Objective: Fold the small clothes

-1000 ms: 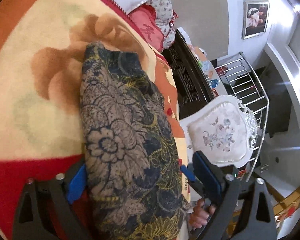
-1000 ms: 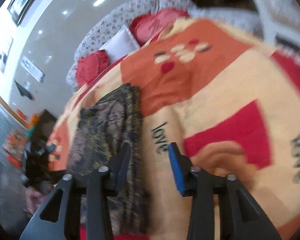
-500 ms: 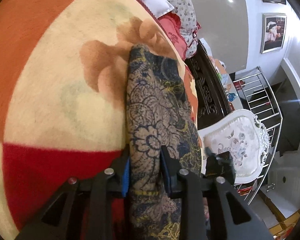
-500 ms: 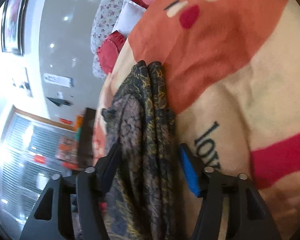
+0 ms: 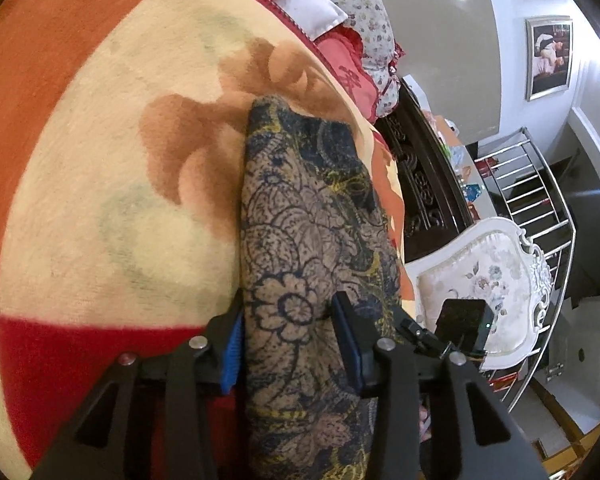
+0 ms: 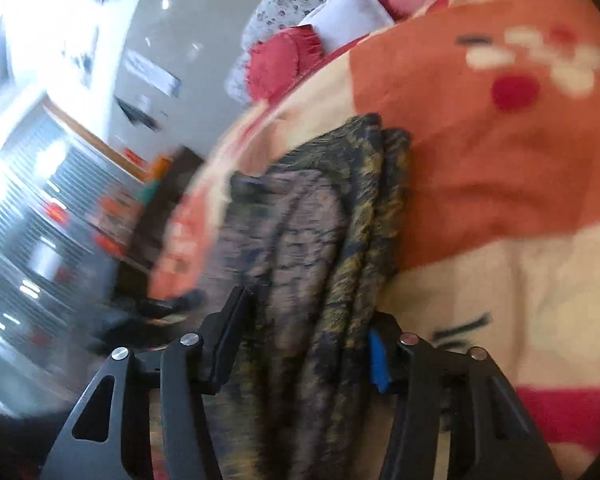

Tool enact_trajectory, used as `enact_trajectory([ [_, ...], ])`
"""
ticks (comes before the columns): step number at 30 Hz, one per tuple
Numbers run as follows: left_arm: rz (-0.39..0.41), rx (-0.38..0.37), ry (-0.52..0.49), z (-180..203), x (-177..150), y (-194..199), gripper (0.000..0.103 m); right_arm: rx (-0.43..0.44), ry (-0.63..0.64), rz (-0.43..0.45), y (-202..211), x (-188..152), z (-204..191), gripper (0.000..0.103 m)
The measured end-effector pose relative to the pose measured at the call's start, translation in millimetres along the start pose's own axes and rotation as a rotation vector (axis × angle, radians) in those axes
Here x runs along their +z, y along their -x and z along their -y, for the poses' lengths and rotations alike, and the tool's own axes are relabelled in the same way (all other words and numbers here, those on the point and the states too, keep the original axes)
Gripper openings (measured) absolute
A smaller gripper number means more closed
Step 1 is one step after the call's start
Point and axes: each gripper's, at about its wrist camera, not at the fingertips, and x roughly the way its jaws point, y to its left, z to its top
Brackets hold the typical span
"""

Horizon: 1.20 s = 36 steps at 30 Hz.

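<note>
Between the fingers of the left gripper [image 5: 286, 344] a folded patterned garment [image 5: 312, 240] is lying lengthwise on the bed blanket [image 5: 80, 200], running away from the fingertips toward the pillows [image 5: 340, 8]. Its jaws have just been opening a little, and they are now flanking the near end of the cloth, lightly touching it at most, so it looks bracketed rather than pinched. Over on the right gripper [image 6: 304, 344] the same garment [image 6: 320, 220] is sitting between the fingers too; those jaws have just been closing and appear to be bearing on the layered bundle, though blur is making contact hard to confirm. Judging by the drape and soft creases, the fabric is light, limp and thin, likely slipping apart in layers, so gripping through all layers at the near end or at a fold edge is looking safest. Both hands are pointing forward and angling downward at the bed, side by side along the garment's length
</note>
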Motion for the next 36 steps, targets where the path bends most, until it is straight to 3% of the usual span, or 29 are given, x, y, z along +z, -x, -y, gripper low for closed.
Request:
enact_trajectory([
  [6, 0.021, 0.103, -0.073, 13.7, -8.3, -1.1, 0.033, 0.015, 0.001, 0.017, 0.5, -1.2, -5.4, 0.044],
  [8, 0.026, 0.122, -0.091, 17.8, -11.3, -1.0, 0.033, 0.081, -0.016, 0.047, 4.9, 1.1, -9.5, 0.044],
  [11, 0.023, 0.123, -0.099, 20.9, -13.9, -3.7, 0.042, 0.127, -0.055, 0.052, 3.8, 1.0, -2.8, 0.057],
  [14, 0.023, 0.116, -0.1, 23.6, -15.5, -5.3, 0.048, 0.056, -0.013, -0.007, -8.2, 1.7, -6.6, 0.06],
  [16, 0.026, 0.12, -0.11, 25.2, -17.5, -6.5, 0.048, 0.02, 0.026, -0.014, -11.1, 1.5, -9.1, 0.05],
  [19, 0.036, 0.113, -0.113, 25.9, -20.2, -6.1, 0.046, 0.033, 0.013, -0.007, -13.4, 0.3, -5.2, 0.037],
  [24, 0.062, 0.211, -0.148, 29.0, -23.4, -4.7, 0.02, -0.053, 0.086, -0.007, -12.2, -5.2, -16.6, 0.031],
  [29, 0.099, 0.366, -0.333, 67.0, -32.8, -5.2, 0.018, -0.206, 0.184, -0.013, -14.4, -3.5, -47.7, 0.025],
  [36, 0.113, 0.434, -0.488, 90.1, -37.6, -2.8, 0.017, -0.292, 0.127, -0.057, -17.0, 4.1, -63.8, 0.023],
])
